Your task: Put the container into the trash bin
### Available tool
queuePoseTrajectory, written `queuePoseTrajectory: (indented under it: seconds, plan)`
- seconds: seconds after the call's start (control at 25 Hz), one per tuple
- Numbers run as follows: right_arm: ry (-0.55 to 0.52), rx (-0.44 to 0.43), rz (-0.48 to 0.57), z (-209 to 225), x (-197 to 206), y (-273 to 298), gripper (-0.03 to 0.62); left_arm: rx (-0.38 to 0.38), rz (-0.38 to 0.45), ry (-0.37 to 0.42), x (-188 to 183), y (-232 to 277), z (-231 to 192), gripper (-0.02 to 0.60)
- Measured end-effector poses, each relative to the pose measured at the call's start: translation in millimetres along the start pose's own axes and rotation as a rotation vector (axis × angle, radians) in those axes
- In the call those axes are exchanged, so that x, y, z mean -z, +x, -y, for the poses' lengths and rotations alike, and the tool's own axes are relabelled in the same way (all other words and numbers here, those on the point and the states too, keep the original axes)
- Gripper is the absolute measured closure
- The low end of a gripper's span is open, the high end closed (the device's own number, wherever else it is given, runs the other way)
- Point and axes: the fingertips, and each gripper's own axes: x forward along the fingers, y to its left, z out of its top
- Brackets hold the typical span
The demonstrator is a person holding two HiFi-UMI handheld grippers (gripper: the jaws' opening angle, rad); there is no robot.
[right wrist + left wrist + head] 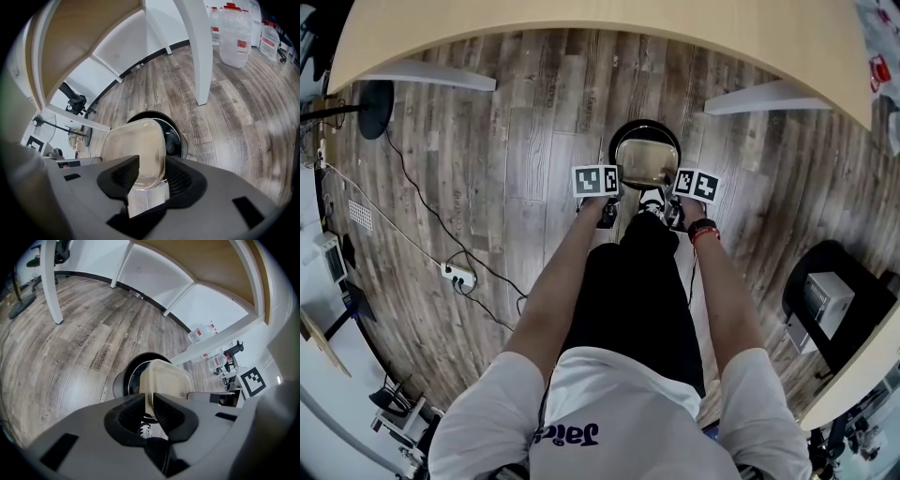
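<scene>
Container [645,161] held directly over trash bin [623,133] mouth, left gripper [151,405] pinching its thin rim, right gripper [147,174] clamped round opposite corner; both hands equally near bin. Bin stands on grey wood-plank floor [487,206], just short of curved pale table [581,28]; release likely needs only straight drop

Bright, even indoor light is filling all three views, laying only soft shadows on the floor [487,141]. Fisheye distortion is bending lines and darkening the corners, while the closest foreground is blurring slightly. A mild sheen is glinting off the container [645,161].
</scene>
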Motion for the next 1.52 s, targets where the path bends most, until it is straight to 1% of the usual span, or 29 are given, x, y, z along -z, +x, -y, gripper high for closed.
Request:
queuePoseTrajectory:
  seconds: [0.24, 0.28, 0.32, 0.36, 0.4, 0.48, 0.68, 0.84, 1.0, 1.2, 1.52]
  plan:
    - [0.003, 0.027, 0.03, 11.4, -11.6, 5.7, 0.403, 0.044, 0.014, -0.009, -8.2, 6.6, 8.7, 0.511]
    - [-0.002, 0.038, 0.037, 13.0, -14.0, 6.7, 0.367, 0.047, 0.016, -0.01, -10.0, 8.2, 9.5, 0.507]
    - [-0.006, 0.052, 0.044, 15.0, -16.6, 8.0, 0.285, 0.051, 0.018, -0.011, -11.8, 10.3, 9.8, 0.472]
    - [-0.007, 0.07, 0.052, 17.9, -19.1, 9.3, 0.208, 0.056, 0.021, -0.014, -13.4, 12.6, 9.8, 0.405]
    - [-0.008, 0.087, 0.058, 21.2, -21.0, 10.2, 0.195, 0.06, 0.026, -0.017, -14.9, 14.8, 9.4, 0.356]
    - [-0.012, 0.101, 0.062, 25.5, -22.3, 10.9, 0.197, 0.058, 0.037, -0.018, -16.3, 16.8, 7.2, 0.35]
    - [-0.023, 0.086, 0.053, 21.8, -22.3, 6.3, 0.212, 0.044, 0.045, -0.002, -16.9, 11.9, 7.5, 0.35]
    - [-0.034, 0.076, 0.049, 13.2, -20.3, -3.5, 0.217, 0.039, 0.043, 0.009, -16.7, 2.2, 14.5, 0.35]
    - [-0.04, 0.075, 0.05, 5.8, -20.7, -24.8, 0.221, 0.04, 0.05, 0.018, -19.2, -15.8, 28.5, 0.35]
    - [-0.069, 0.068, 0.042, -17.0, -20.0, -66.1, 0.229, 0.032, 0.041, 0.055, -20.2, -57.5, 49.7, 0.35]
    - [-0.12, 0.063, 0.064, -57.7, -21.7, -144.5, 0.233, 0.029, 0.07, 0.077, -25.2, -137.9, 88.2, 0.35]
